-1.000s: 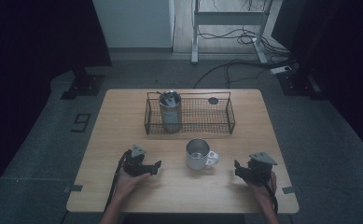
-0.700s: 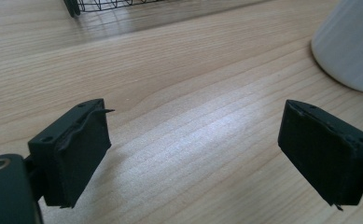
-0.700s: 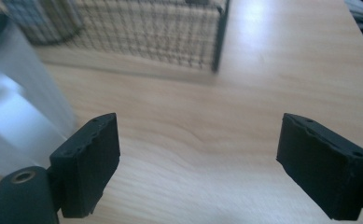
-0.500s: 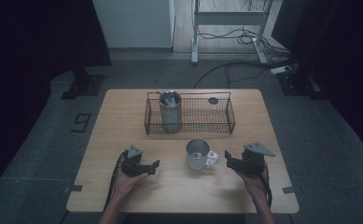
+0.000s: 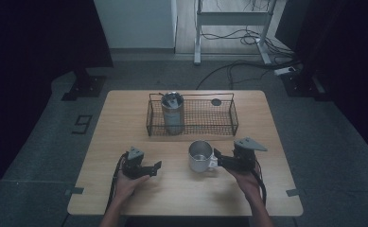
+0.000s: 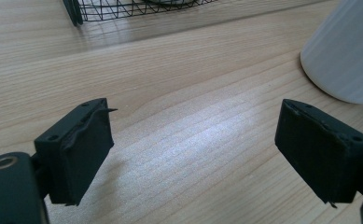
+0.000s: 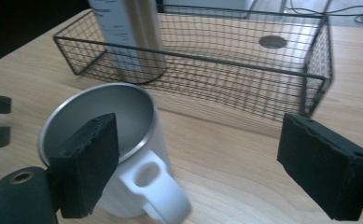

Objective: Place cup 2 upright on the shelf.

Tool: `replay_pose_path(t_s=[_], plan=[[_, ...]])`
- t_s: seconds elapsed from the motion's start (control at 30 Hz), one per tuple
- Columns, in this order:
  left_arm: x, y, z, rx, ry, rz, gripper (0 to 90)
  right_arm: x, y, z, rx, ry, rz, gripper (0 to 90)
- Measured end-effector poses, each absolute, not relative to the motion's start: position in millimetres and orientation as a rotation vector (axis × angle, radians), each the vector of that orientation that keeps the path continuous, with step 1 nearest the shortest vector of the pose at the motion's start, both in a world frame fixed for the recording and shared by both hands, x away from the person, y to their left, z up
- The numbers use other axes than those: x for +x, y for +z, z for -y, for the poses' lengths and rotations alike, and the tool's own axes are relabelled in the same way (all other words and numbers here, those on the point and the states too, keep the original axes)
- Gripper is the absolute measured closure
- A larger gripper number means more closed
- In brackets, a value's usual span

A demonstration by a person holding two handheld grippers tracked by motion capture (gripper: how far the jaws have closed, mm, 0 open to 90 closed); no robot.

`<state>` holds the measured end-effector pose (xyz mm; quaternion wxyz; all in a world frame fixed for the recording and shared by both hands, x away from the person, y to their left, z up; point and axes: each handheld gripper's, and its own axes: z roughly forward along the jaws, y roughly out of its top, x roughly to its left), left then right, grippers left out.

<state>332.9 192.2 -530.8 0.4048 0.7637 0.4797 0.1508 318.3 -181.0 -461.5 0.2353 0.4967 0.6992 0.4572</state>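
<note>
Mug (image 5: 200, 155), white outside and metal inside, stands upright on the wooden table (image 5: 125, 118), just in front of the wire basket (image 5: 192, 115) and near its middle. Its handle points toward the right hand-held gripper (image 5: 218, 161), whose jaw tips sit right at that handle in the high view; whether they touch it cannot be told there. In the right gripper view the mug (image 7: 118, 154) fills the lower left, its handle sticking out toward the camera, and the right hand-held gripper (image 7: 212, 172) has its jaws spread wide apart, one in front of the mug's rim and the other well clear of it over bare wood, so nothing is clamped.

The left hand-held gripper (image 5: 157, 166) lies low over the table to the left of the mug, well apart from it, pointing toward it. In the left gripper view the left hand-held gripper (image 6: 195, 154) has its jaws apart with only bare table between them; they have just been closing, and nothing is held. The mug's white wall (image 6: 345, 51) shows ahead, beyond the far jaw.

Inside the basket, a tall metal tumbler (image 5: 172, 112) stands upright at the end to the left of the mug, and a small dark round disc (image 5: 216, 101) lies on the basket floor toward the opposite end.
</note>
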Motion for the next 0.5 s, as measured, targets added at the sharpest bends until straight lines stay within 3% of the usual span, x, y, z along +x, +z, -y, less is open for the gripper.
replay_pose_path(t_s=[0.5], plan=[[329.6,-530.2,-189.7,1.943,0.390,-1.200,11.1,327.7,-460.4,150.9,1.278,1.319,-2.014,10.5]])
